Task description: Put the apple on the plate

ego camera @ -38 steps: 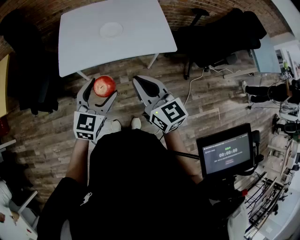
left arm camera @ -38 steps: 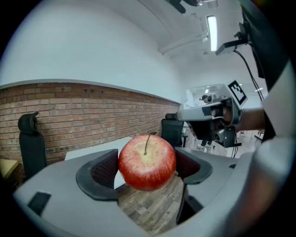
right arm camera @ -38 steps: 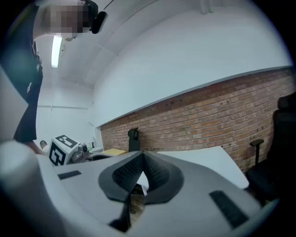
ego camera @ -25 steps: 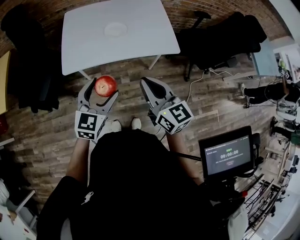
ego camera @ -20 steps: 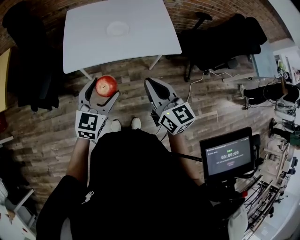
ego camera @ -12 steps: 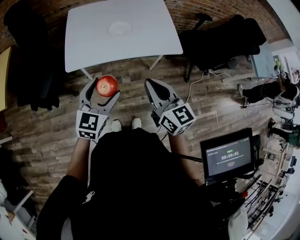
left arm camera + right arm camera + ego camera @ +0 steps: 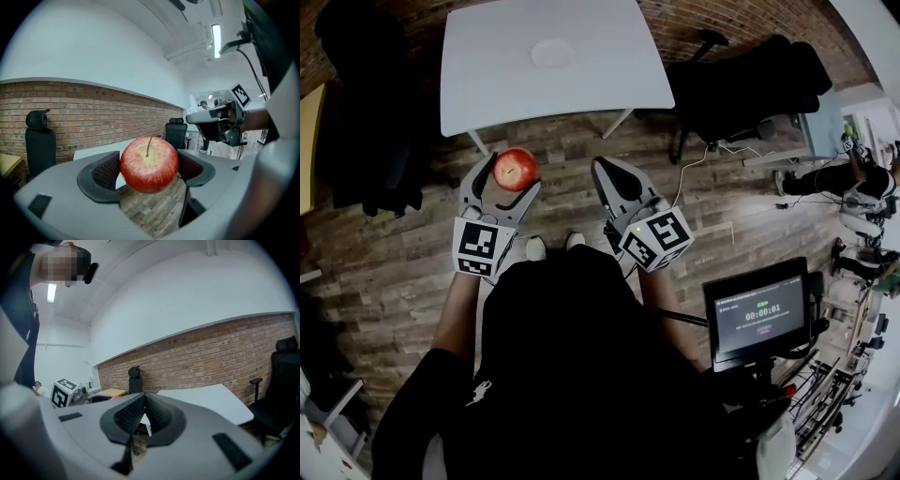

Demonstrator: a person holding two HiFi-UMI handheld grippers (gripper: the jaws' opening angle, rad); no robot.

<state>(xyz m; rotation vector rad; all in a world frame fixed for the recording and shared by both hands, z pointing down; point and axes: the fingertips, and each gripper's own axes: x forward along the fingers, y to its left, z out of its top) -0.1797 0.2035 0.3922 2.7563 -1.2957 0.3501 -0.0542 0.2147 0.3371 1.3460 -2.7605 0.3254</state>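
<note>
Closed, seemingly empty, the right gripper point(image 7: 144, 408) faces a table point(image 7: 208, 401).

Office — swivel chair point(image 7: 741, 80), white table point(image 7: 506, 84)

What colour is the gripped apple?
The apple is red with a yellowish top: left gripper view.

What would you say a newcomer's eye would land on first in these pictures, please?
The red apple stands out first, clamped between the jaws of the left hand-held gripper above the wooden floor. Next comes the white table ahead, with a pale plate on it toward its far side. The right hand-held gripper hangs alongside, shut and empty.
</note>
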